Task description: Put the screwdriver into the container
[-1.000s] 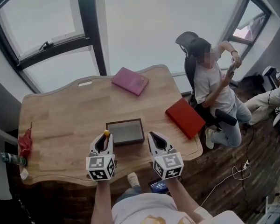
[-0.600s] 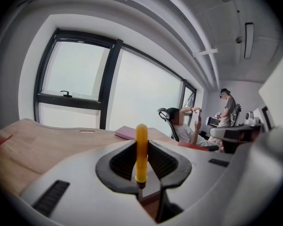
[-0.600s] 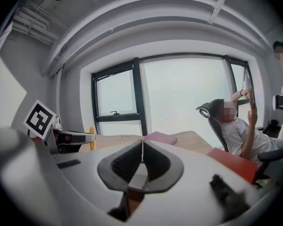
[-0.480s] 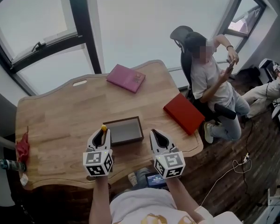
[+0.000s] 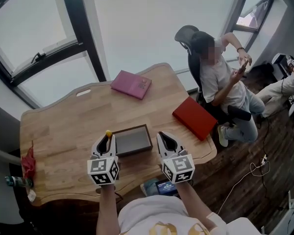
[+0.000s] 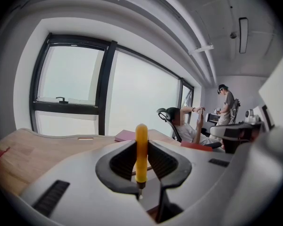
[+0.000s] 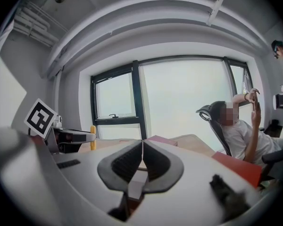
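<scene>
Near edge:
- The left claw (image 5: 107, 138) is pinching the screwdriver (image 6: 141, 153) by its yellow handle. The handle stands upright between the jaws and its rounded end sticks out past the tips. A short piece of metal shank shows at the lower end, toward the claw body.
- The right claw (image 5: 162, 137) is just beside it, level with it. Its jaws are pressed together with nothing between them.

Middle of the counter (image 5: 63, 131):
- The container (image 5: 133, 141), a shallow dark-rimmed rectangular tray with a grey floor, lies just beyond both claws.
- In the head view, the yellow handle end sits at the tray's near-left corner. I cannot tell its height above the wood.
- The screwdriver is not in the tray.

Farther out:
- A red book (image 5: 195, 117) lies flat near the right edge.
- A pink book (image 5: 132, 83) lies flat near the far edge. Both books are well apart from the tray.
- A crumpled red item (image 5: 28, 161) sits at the left edge.

Beyond the counter:
- A seated person (image 5: 224, 84) in a dark chair has both hands raised.
- Large dark-framed windows (image 5: 34, 38) are behind.
</scene>
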The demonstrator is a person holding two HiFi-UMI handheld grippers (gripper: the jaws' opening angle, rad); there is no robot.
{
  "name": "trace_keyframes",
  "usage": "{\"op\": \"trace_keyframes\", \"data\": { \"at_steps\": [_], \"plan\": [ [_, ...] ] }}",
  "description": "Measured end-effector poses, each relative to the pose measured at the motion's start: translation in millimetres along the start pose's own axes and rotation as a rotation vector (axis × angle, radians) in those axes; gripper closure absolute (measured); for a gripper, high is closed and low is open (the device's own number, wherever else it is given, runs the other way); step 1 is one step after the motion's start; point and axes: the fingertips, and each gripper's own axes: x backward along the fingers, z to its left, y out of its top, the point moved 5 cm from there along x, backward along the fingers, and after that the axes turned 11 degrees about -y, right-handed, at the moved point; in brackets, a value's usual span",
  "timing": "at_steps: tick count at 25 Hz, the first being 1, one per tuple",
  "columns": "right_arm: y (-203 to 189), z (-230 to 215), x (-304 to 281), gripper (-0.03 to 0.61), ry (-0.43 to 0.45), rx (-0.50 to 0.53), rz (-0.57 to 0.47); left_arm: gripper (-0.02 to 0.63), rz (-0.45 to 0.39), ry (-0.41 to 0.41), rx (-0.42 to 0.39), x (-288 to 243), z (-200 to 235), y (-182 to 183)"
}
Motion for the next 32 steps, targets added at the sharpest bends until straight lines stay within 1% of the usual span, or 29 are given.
{"op": "trace_keyframes", "data": {
  "at_steps": [5,14,19,25,30,32],
  "plan": [
    [-10,-8,-3,0.546,-0.013,-0.016,0.025,0.535,0.024,-0.013,-0.014,-10,-2,-3],
    [-14,-12,-20,0.546,0.008,-0.014,0.042,0.535,0.070,-0.028,-0.017,-30,-1,-9],
    [-17,-13,-31,0.546,0.017,-0.018,0.054,0.535,0.104,-0.040,-0.054,-38,0,-13],
    [-20,-11,-41,0.546,0.026,-0.017,0.074,0.535,0.142,-0.052,-0.061,-47,4,-19],
    [-29,-14,-49,0.546,0.020,-0.021,0.100,0.535,0.195,-0.068,-0.096,-56,6,-29],
    [-32,-15,-52,0.546,0.018,-0.023,0.109,0.535,0.209,-0.079,-0.097,-60,6,-34]
  ]
}}
